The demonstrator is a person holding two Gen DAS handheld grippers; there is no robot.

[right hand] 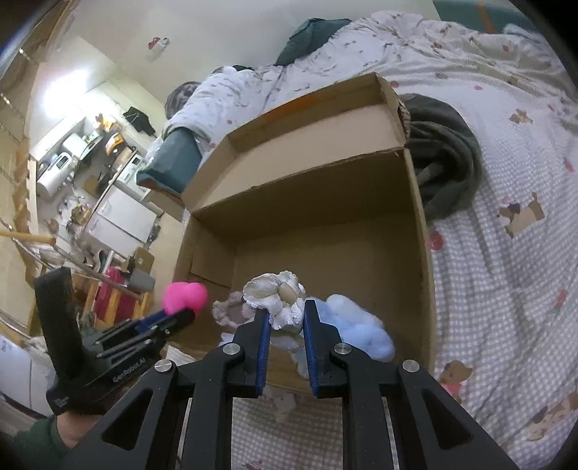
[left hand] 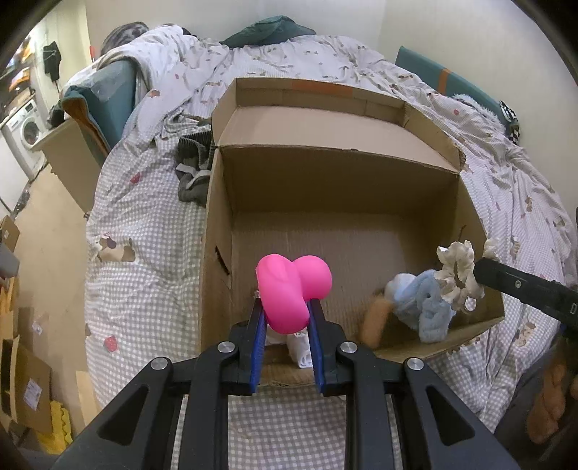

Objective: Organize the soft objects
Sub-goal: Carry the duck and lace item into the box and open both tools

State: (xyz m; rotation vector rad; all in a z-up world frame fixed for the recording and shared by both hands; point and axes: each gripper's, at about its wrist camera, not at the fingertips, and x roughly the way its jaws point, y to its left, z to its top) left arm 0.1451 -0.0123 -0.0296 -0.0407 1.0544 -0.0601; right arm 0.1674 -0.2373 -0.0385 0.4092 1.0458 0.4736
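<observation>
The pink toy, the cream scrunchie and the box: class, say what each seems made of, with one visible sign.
Pink toy: probably silicone or soft rubber; smooth, matte, seamless lobes bulging between the left tongs.
Cream scrunchie, in the right tongs: gathered fabric, slightly shiny, ruffled edges.
Box: corrugated cardboard; dull brown, raw cut edges, folded flaps.

A bed (left hand: 151, 231) fills most of the room, spread with a grey-and-white checked sheet printed with small dogs, and a rumpled duvet (left hand: 274, 61) is heaped toward the cream wall (left hand: 451, 29). A dark teal pillow (left hand: 267, 30) lies at the far end. Left of the bed, a tan floor (left hand: 50, 260) carries flattened cardboard (left hand: 29, 390), and a white washing machine (left hand: 27, 133) stands beyond (under bright ceiling light).
</observation>
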